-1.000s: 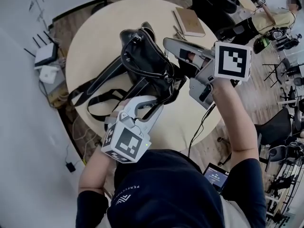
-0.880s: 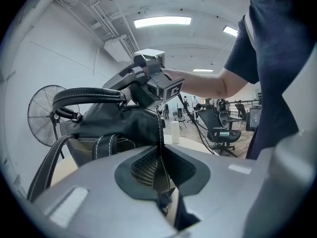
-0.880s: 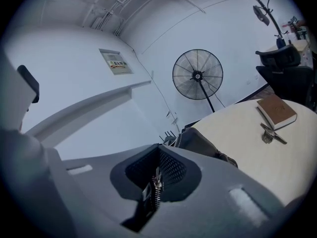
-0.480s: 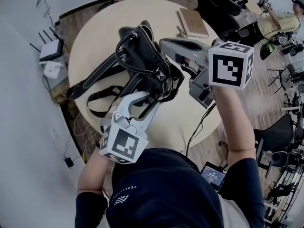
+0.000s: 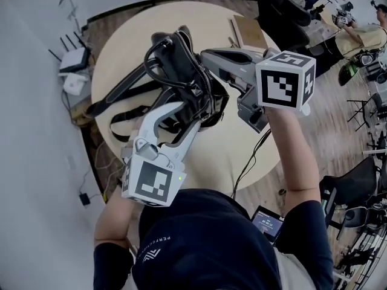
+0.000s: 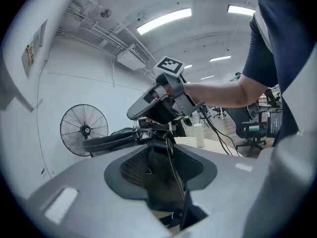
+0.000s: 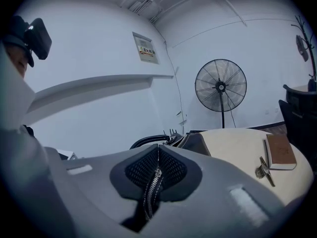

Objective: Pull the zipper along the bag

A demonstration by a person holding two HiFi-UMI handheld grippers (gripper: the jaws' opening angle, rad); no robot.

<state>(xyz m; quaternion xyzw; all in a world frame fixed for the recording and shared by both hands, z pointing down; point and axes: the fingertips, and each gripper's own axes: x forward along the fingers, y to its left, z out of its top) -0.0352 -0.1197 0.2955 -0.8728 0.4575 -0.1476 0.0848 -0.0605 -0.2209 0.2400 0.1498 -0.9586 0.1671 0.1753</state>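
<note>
In right claw (image 7: 158,155), zipper (image 7: 150,197), bag (image 7: 197,142) mostly hidden

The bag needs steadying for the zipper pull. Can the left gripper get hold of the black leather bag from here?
Likely yes: the left gripper has just been opening, and its jaws stand apart around a fold of the black leather bag, nothing else between them.

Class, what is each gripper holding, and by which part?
Right gripper grips the bag by its zipper. Left gripper holds nothing: its fingers have just been opening around bag fabric.
</note>
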